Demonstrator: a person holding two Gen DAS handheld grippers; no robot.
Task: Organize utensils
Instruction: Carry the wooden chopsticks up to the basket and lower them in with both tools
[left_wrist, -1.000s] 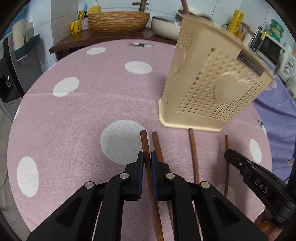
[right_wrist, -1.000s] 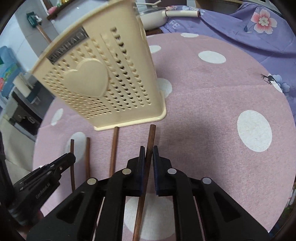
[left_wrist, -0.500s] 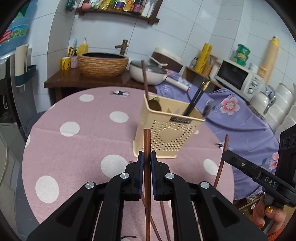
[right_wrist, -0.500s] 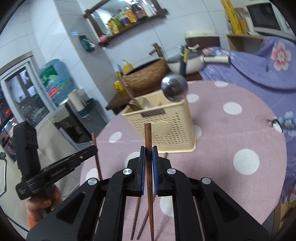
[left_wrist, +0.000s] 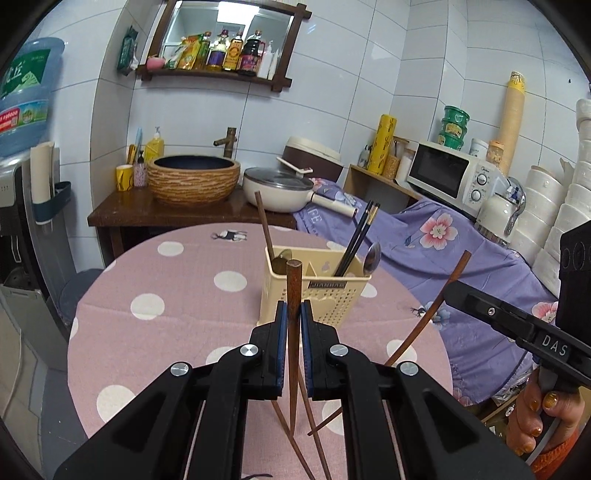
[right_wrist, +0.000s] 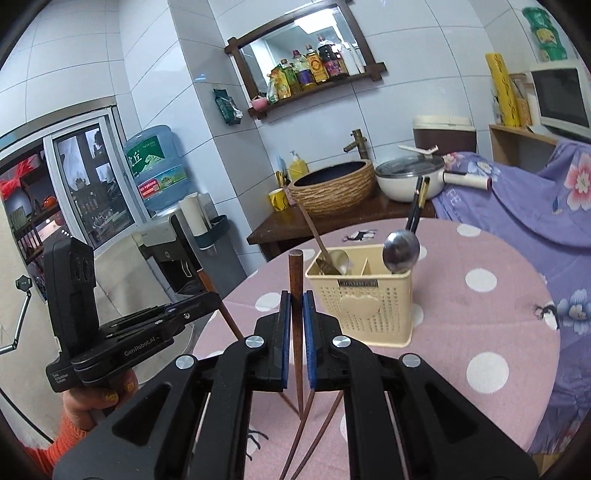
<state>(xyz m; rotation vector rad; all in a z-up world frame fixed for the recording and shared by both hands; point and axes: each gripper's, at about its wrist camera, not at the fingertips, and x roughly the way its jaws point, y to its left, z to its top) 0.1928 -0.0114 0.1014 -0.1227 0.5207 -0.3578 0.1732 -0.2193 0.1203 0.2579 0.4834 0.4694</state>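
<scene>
My left gripper (left_wrist: 293, 308) is shut on a brown wooden chopstick (left_wrist: 294, 280) that stands upright between its blue pads, above the pink dotted table (left_wrist: 177, 295). My right gripper (right_wrist: 296, 297) is shut on a second brown chopstick (right_wrist: 295, 273) in the same way. Beyond both stands the cream perforated utensil holder (left_wrist: 332, 299) (right_wrist: 369, 306), with black chopsticks (left_wrist: 356, 236), a metal spoon (right_wrist: 400, 247) and a wooden-handled spoon in it. Two or three more brown chopsticks (left_wrist: 314, 417) (right_wrist: 325, 421) lie on the table below the grippers. In the left wrist view the right gripper (left_wrist: 452, 290) shows at right with its chopstick.
A person's hand (left_wrist: 543, 417) holds the right gripper's handle. Behind the table a wooden counter carries a woven basin (left_wrist: 194, 179) and a white pan (left_wrist: 279, 188). A purple floral cloth (left_wrist: 436, 236) and a microwave (left_wrist: 448, 175) are at right, and a water dispenser (right_wrist: 159, 173) at left.
Both grippers have risen off the table and tipped upward, each lifting one chopstick with it. The holder now sits farther off and lower in both views.
</scene>
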